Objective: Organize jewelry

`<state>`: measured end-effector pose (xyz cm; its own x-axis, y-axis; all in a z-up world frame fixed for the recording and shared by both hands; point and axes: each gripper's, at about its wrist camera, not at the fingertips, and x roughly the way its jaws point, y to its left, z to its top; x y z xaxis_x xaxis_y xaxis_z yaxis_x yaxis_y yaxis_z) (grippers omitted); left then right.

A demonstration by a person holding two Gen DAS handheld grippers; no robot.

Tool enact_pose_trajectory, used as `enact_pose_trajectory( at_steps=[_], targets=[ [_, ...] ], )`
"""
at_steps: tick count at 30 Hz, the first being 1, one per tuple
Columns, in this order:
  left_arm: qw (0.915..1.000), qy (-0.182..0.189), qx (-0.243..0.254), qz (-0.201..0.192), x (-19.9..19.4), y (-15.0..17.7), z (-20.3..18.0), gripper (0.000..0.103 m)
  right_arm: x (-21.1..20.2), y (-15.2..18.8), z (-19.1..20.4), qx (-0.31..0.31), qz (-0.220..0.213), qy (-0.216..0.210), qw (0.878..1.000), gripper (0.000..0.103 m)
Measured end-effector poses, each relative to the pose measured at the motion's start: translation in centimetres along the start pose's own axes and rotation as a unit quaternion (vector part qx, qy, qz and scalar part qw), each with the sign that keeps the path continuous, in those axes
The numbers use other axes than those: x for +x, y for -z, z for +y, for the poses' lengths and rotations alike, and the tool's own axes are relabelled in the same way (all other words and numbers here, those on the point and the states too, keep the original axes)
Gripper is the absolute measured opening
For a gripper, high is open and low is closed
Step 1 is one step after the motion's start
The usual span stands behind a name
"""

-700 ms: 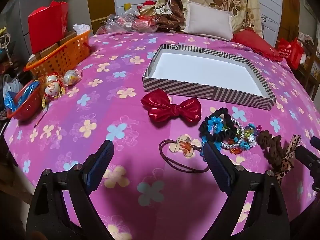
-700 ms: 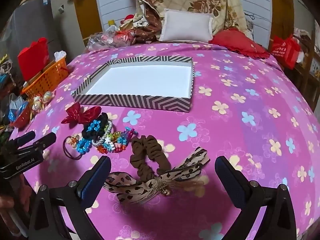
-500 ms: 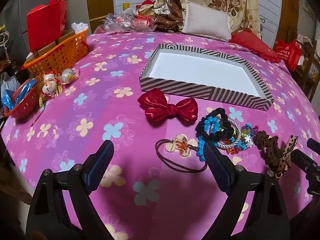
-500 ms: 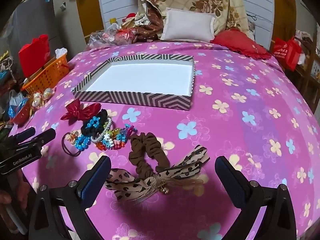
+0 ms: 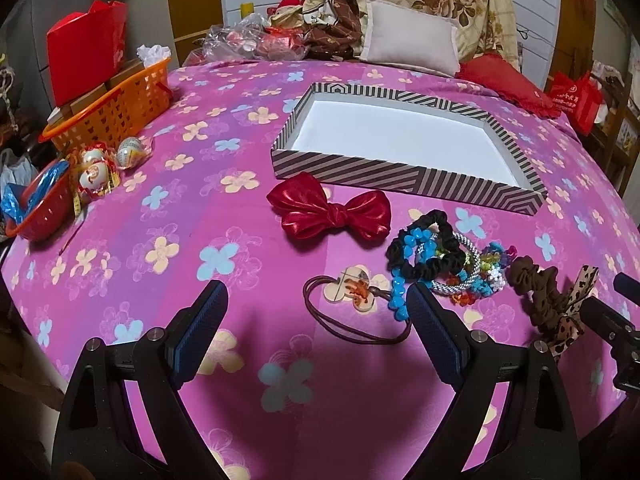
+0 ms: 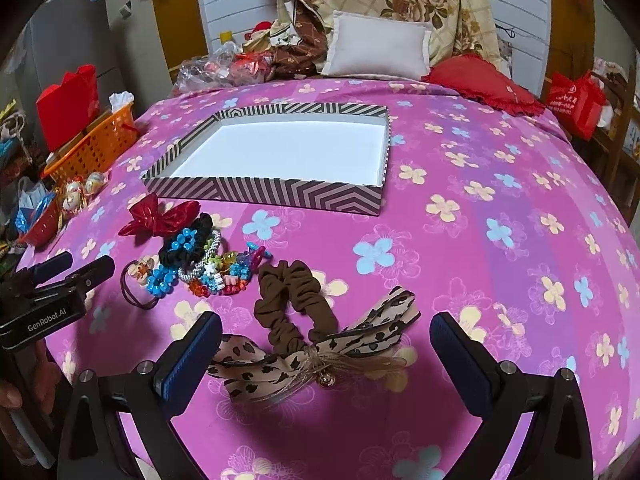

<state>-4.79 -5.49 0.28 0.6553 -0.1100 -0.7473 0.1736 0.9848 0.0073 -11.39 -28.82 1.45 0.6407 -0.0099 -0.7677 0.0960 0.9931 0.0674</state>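
A striped box with a bare white floor sits mid-bed. In front of it lie a red bow, a black scrunchie on a pile of bead bracelets, a brown cord with a heart pendant, and a brown scrunchie with a leopard bow. My left gripper is open and empty, just short of the pendant cord. My right gripper is open, its jaws either side of the leopard bow.
The bed has a pink flowered cover. At its left edge stand an orange basket, wrapped eggs and a red bowl. Pillows and a red cushion lie behind the box.
Both grippers have drawn back and lifted slightly, so the items look a little farther off. Nothing on the bed has moved.
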Motion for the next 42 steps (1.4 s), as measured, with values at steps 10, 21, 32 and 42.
enact_pose_trajectory(
  at_steps=[10, 21, 32, 42],
  targets=[
    [0.9998, 0.014, 0.013, 0.001, 0.2, -0.1, -0.9, 0.091, 0.4, 0.0, -0.3, 0.000, 0.010, 0.003, 1.000, 0.103],
    [0.9996, 0.022, 0.015, 0.005, 0.6, -0.2, -1.3, 0.091, 0.7, 0.1, -0.4, 0.001, 0.013, 0.002, 1.000, 0.103],
    [0.9995, 0.021, 0.020, 0.011, 1.0, -0.1, -1.7, 0.091, 1.3, 0.1, -0.6, 0.005, 0.003, -0.003, 1.000, 0.103],
    [0.9995, 0.024, 0.019, 0.010, 1.0, -0.1, -1.8, 0.091, 1.3, 0.0, -0.6, 0.006, 0.002, -0.005, 1.000, 0.103]
  ],
)
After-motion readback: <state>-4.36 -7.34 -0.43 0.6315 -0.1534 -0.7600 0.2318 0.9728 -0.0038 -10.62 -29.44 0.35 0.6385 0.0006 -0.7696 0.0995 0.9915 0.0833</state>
